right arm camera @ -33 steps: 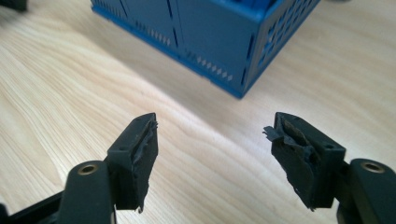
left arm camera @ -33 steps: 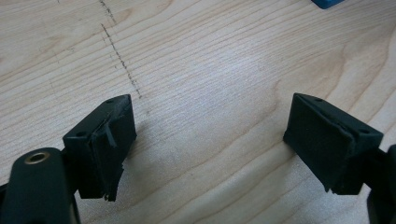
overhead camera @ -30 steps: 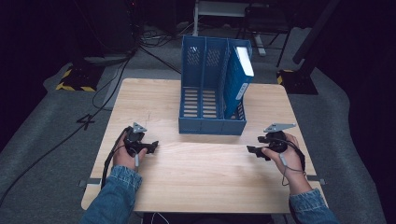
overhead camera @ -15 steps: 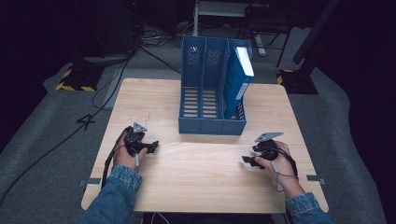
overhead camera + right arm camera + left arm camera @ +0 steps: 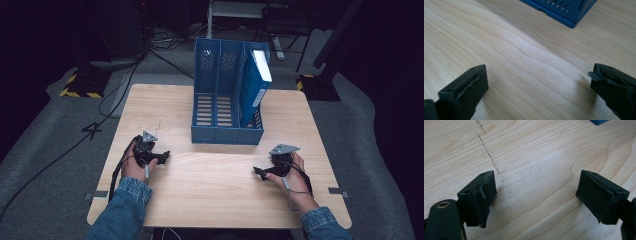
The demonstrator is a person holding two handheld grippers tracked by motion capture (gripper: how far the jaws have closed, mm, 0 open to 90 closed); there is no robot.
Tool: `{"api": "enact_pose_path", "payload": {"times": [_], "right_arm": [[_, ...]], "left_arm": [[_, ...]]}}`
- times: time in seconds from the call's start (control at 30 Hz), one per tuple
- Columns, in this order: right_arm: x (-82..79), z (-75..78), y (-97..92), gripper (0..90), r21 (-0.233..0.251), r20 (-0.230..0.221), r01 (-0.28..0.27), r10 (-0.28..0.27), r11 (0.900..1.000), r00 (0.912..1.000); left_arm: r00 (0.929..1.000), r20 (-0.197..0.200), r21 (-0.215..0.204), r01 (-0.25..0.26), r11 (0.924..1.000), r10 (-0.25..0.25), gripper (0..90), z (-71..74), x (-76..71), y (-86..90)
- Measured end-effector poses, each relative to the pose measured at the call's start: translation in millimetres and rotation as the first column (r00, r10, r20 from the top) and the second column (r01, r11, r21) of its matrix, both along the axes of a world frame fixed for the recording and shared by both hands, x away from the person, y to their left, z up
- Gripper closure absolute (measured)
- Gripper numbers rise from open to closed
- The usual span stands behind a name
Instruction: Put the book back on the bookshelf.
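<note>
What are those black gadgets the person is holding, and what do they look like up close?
Each is a hand-held gripper: the left hand-held gripper and the right hand-held gripper are black, with two blocky jaws faced with dark pads. A grey three-cornered plate sits on top of each, and a black cable trails back from it. The person wears blue denim sleeves.

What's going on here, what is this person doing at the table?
A person sits at a wooden table with a hand-held gripper in each hand. Both the left gripper and the right gripper rest low on the tabletop, fingers apart and holding nothing; the right one's fingers have just been opening. Ahead stands a blue file rack with a blue book leaning in its right compartment.
</note>
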State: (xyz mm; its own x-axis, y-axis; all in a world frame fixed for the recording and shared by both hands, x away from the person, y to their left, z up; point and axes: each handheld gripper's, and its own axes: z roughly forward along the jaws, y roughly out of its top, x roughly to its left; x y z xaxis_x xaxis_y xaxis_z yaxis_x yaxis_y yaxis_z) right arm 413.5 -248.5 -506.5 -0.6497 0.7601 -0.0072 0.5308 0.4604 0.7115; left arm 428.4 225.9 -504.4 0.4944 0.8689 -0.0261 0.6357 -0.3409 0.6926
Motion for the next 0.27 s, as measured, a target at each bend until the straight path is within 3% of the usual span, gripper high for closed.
{"api": "enact_pose_path", "payload": {"times": [0.27], "right_arm": [[0.1, 0.0, 0.1, 0.3, -0.003, -0.001, 0.000, 0.000, 1.0000, 1.0000]], "left_arm": [[1.0000, 0.002, -0.003, -0.009, 1.0000, 0.009, 16.5, 0.0, 0.2, 0.2]]}}
